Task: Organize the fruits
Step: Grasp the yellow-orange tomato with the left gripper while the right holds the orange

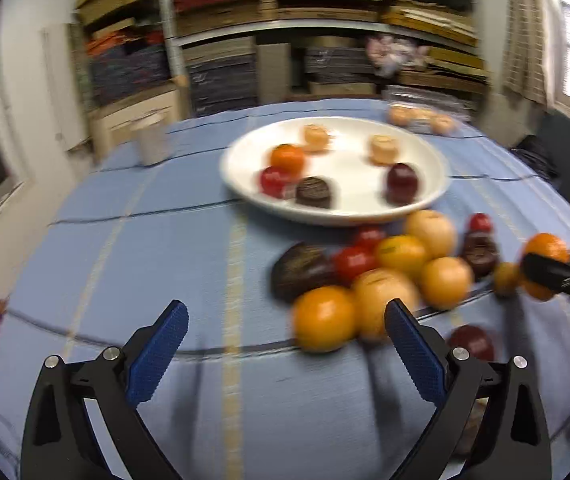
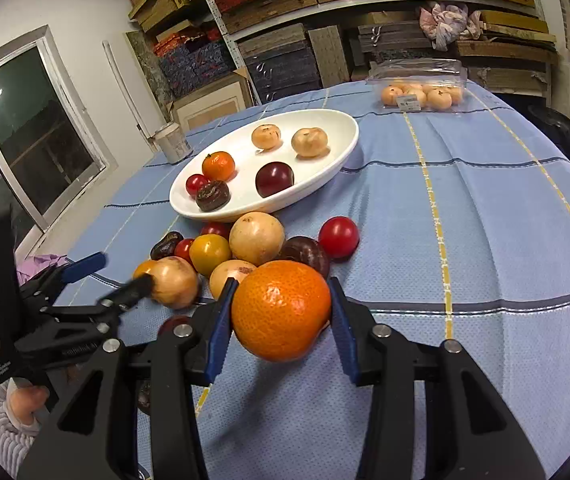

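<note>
My right gripper [image 2: 281, 292] is shut on a large orange [image 2: 281, 310], held just above the blue tablecloth. Behind it lies a pile of loose fruit [image 2: 257, 238]: pale round ones, yellow and red tomatoes, dark plums. A white plate [image 2: 225, 213] further back holds several fruits. In the blurred left wrist view, my left gripper [image 1: 285, 320] stands wide open at the pile's near edge. An orange fruit [image 1: 323, 318] lies just ahead of its right finger, not gripped. The right gripper [image 1: 557, 276] with its orange [image 1: 547, 246] shows at the right edge.
A clear plastic box of pale fruits [image 2: 421, 94] sits at the table's far side, and a small tin [image 2: 173, 142] stands left of the plate. Shelves of stacked boxes rise behind. A hand in a lilac sleeve [image 2: 13, 412] holds the left gripper [image 2: 113, 276].
</note>
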